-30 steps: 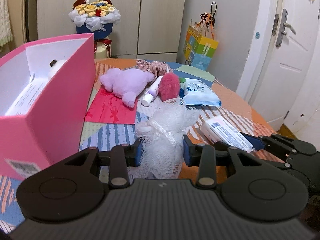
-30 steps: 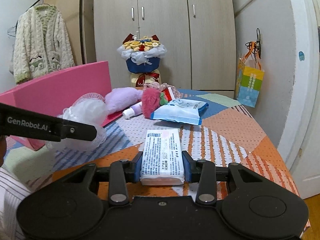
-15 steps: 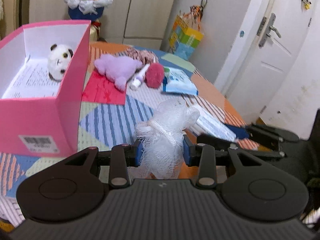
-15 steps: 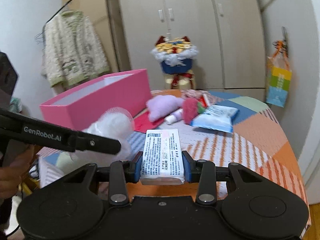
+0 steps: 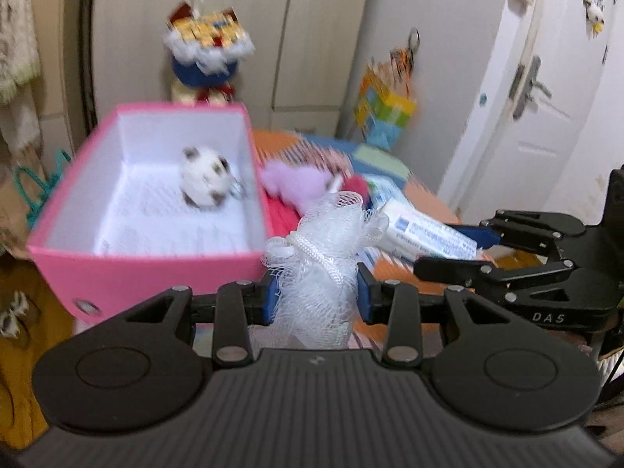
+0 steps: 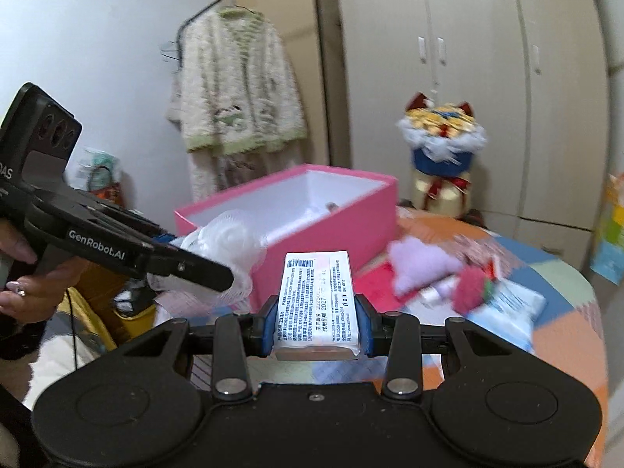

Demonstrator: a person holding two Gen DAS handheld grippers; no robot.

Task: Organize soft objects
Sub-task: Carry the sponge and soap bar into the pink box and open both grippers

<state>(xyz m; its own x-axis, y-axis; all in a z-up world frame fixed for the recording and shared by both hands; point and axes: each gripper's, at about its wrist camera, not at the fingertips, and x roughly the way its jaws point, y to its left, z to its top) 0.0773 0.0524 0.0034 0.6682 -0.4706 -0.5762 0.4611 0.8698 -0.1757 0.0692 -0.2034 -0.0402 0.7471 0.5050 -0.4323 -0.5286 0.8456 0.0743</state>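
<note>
My left gripper (image 5: pixel 316 296) is shut on a white mesh bath sponge (image 5: pixel 327 249), held in the air just right of the near corner of the open pink box (image 5: pixel 156 265). A small panda plush (image 5: pixel 204 181) lies inside that box. My right gripper (image 6: pixel 315 325) is shut on a white tissue pack (image 6: pixel 316 304) and is raised above the table. In the left wrist view the right gripper (image 5: pixel 468 241) with the tissue pack (image 5: pixel 421 230) sits to the right. In the right wrist view the left gripper (image 6: pixel 187 261) with the sponge (image 6: pixel 230 241) reaches toward the pink box (image 6: pixel 331 230).
On the patchwork table (image 6: pixel 561 312) lie a purple plush (image 6: pixel 421 265), a red fluffy item (image 6: pixel 472 288), a small tube (image 6: pixel 436 292) and a blue wipes pack (image 6: pixel 511 304). A bouquet (image 6: pixel 442 144) stands behind. A hand (image 6: pixel 23 269) holds the left gripper. Wardrobe and door are behind.
Both grippers have risen with their loads. The left one moved toward the pink box, whose inside with the panda plush is in full view. The right view swung left toward the box.
</note>
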